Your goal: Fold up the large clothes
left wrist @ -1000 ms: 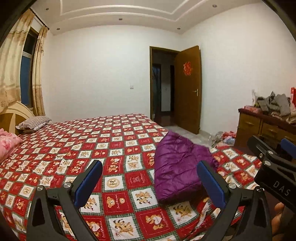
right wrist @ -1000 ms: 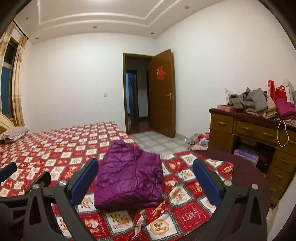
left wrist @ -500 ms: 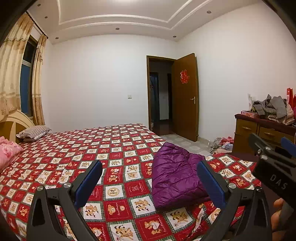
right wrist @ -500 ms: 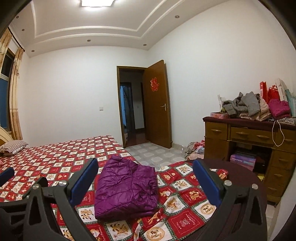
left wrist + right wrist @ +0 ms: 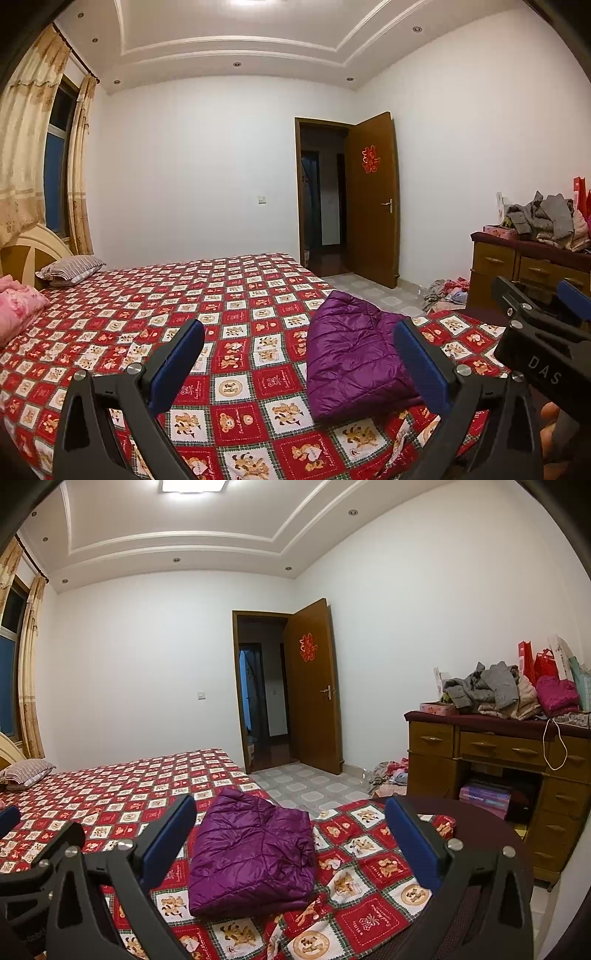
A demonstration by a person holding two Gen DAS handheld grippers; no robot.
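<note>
Logging current holdings, item by item, from my remote station.

Item one: purple quilted jacket, folded into a compact rectangular bundle, lying flat on the bed near its foot corner, on the red bear-patterned bedspread. Nothing touches it.

Item two: left gripper, jaws spread wide, empty, held above the bed with the bundle showing between its blue pads.

Item three: right gripper, likewise spread wide and empty, the bundle between and beyond its fingers, well clear of the fabric.

Change noted: over the last second both cameras have tilted upward and drawn back. More ceiling shows now, and the jacket sits lower and smaller in each view than it did. The jacket itself has not shifted or unfolded.

Reading: I judge this garment finished and released; both tools are retreating from a completed fold.

Item four: heap of grey and beige clothing on the wooden dresser, beside a magenta garment. Possibly the next stock to fold, though I cannot confirm that.

Item five: loose clothes on the floor by the dresser.
</note>
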